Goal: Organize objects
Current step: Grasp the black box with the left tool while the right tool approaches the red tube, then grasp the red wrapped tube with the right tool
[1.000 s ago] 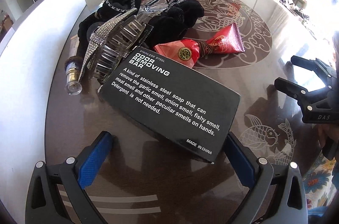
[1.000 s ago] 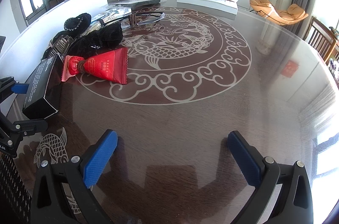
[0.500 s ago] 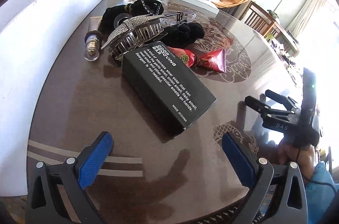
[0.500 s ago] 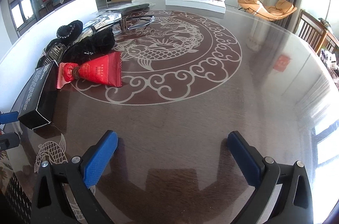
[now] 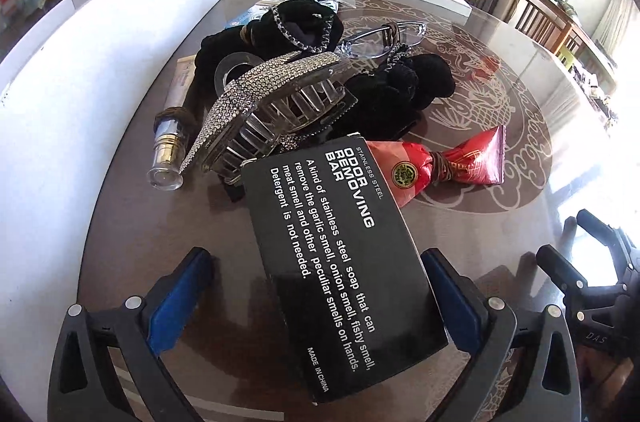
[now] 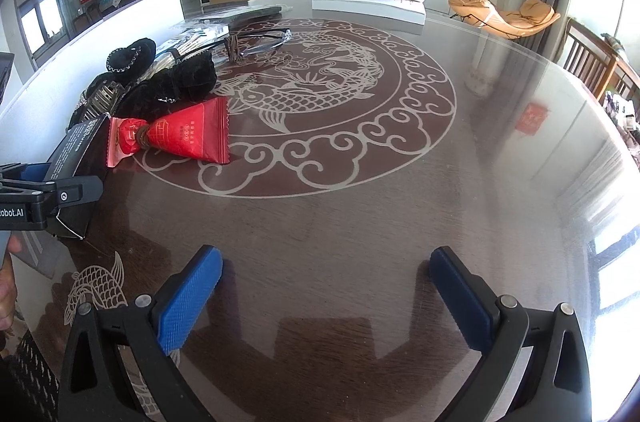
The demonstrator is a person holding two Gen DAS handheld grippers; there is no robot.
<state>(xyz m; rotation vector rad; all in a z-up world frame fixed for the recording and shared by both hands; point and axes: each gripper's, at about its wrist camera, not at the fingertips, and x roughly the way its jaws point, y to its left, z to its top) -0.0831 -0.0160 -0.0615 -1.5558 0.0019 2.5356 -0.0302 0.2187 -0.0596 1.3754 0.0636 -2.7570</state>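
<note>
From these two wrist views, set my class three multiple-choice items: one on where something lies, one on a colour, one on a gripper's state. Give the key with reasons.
1. Where is the black box?
A. between the left gripper's open fingers
B. on the white carton
C. under the glasses

2. What colour is the tied snack packet?
A. green
B. red
C. yellow

3. How is the right gripper?
A. shut on the packet
B. shut on nothing
C. open over bare table

Key: 1 A, the left gripper has a blue pad on each side of the box. 2 B, the wrapper is red in both views. 3 C, its blue pads stand wide apart with only the table between them.
</note>
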